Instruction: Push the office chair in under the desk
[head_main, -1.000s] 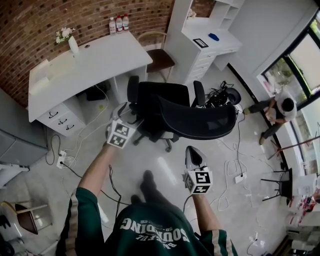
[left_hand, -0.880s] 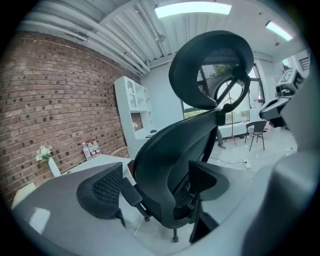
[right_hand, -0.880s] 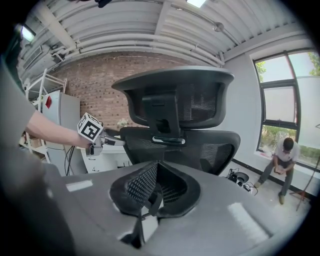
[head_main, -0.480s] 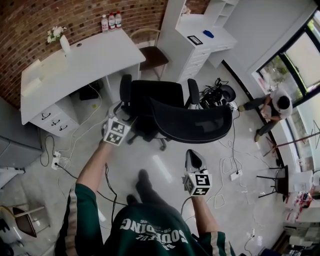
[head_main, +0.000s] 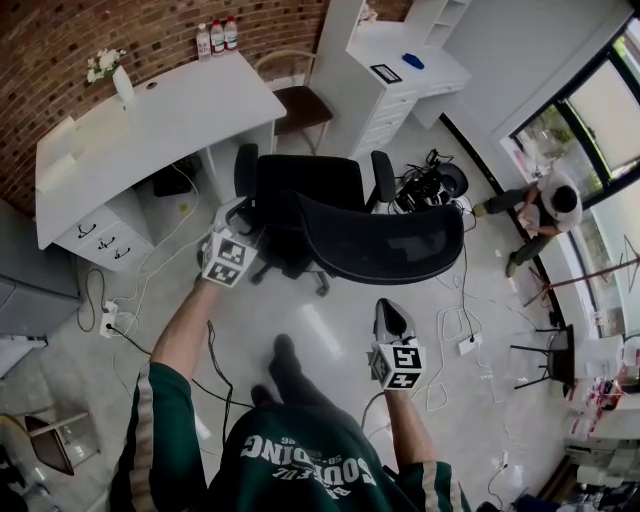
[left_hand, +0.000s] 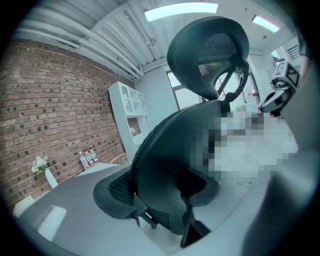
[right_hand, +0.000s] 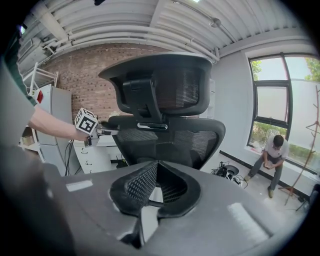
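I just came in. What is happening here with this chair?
A person holds a gripper in each hand behind the black office chair, which stands out on the floor, apart from the white desk. The jaws of the left gripper have just been closing around the backrest's side edge; whether they grip it is unclear. The right gripper is shut and empty, short of the chair.

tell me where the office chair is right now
In the head view the office chair stands mid-frame on the floor, just right of the white desk and not yet under it, with a tangle of cables at its far right.
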